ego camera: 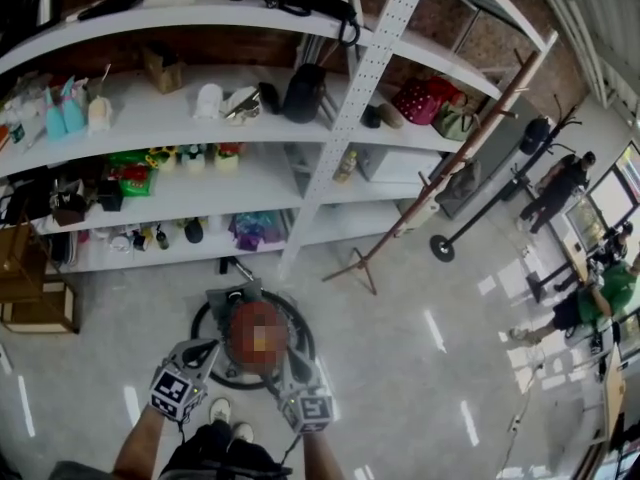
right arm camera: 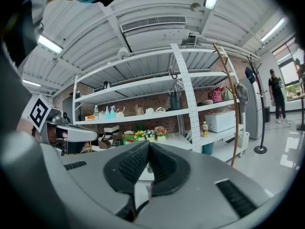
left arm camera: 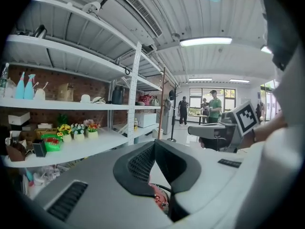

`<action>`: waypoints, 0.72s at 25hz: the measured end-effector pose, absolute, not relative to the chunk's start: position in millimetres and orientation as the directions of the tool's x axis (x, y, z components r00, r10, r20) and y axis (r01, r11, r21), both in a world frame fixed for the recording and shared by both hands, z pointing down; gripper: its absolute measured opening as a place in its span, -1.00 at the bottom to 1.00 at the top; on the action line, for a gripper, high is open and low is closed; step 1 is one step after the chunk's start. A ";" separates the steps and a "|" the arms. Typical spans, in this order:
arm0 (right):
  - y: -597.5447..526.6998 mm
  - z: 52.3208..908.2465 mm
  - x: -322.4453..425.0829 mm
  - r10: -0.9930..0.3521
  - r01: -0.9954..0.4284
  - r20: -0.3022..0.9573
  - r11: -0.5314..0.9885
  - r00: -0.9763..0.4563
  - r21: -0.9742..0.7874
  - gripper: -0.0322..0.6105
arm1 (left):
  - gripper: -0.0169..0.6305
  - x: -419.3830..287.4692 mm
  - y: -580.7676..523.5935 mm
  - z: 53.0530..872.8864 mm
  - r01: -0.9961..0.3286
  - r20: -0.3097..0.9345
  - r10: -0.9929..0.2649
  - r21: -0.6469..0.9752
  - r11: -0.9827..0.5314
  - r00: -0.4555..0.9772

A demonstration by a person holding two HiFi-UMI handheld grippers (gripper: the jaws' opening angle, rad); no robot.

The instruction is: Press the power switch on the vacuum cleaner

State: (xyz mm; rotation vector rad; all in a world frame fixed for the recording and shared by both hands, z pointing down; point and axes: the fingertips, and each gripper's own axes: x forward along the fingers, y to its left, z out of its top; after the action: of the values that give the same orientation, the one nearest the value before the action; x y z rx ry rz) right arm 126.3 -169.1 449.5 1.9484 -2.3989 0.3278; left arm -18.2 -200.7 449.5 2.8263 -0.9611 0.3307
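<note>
Shelves hold potted flowers, bags; vacuum cleaner on floor.

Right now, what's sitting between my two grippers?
In the head view, the round red vacuum cleaner lies between the left gripper and the right gripper, reaching slightly ahead of them.
</note>
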 end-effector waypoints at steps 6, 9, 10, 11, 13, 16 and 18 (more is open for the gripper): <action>-158.0 409.8 130.0 -0.970 -0.972 0.128 0.191 -0.209 -0.137 -0.87 | -0.92 -11.3 -200.1 410.6 -0.597 0.202 -0.579 0.037 -0.802 0.790; -153.1 397.1 130.0 -0.969 -0.971 0.125 0.199 -0.215 -0.132 -0.87 | -0.92 -8.3 -199.0 402.6 -0.587 0.193 -0.572 0.026 -0.809 0.797; -151.4 392.9 130.1 -0.969 -0.972 0.124 0.197 -0.213 -0.131 -0.87 | -0.92 -7.9 -198.4 400.7 -0.584 0.189 -0.570 0.022 -0.812 0.800; -149.4 388.6 129.5 -0.970 -0.972 0.122 0.195 -0.211 -0.131 -0.87 | -0.92 -7.8 -197.4 397.9 -0.581 0.186 -0.568 0.019 -0.814 0.802; -144.8 382.3 128.1 -0.971 -0.973 0.118 0.191 -0.206 -0.131 -0.87 | -0.92 -8.3 -195.0 390.6 -0.578 0.181 -0.566 0.014 -0.816 0.804; -137.7 378.9 128.8 -0.973 -0.974 0.118 0.185 -0.200 -0.129 -0.87 | -0.92 -8.1 -192.2 377.3 -0.577 0.170 -0.568 0.004 -0.817 0.805; -133.0 373.1 130.0 -0.974 -0.976 0.117 0.177 -0.192 -0.125 -0.87 | -0.92 -9.4 -189.9 371.1 -0.580 0.163 -0.572 -0.001 -0.815 0.804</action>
State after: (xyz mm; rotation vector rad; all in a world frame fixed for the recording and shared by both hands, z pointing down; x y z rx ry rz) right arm 130.0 -133.0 373.1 1.9902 -2.4021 0.2679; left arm -9.4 -189.9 371.1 2.9376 -0.9383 0.2410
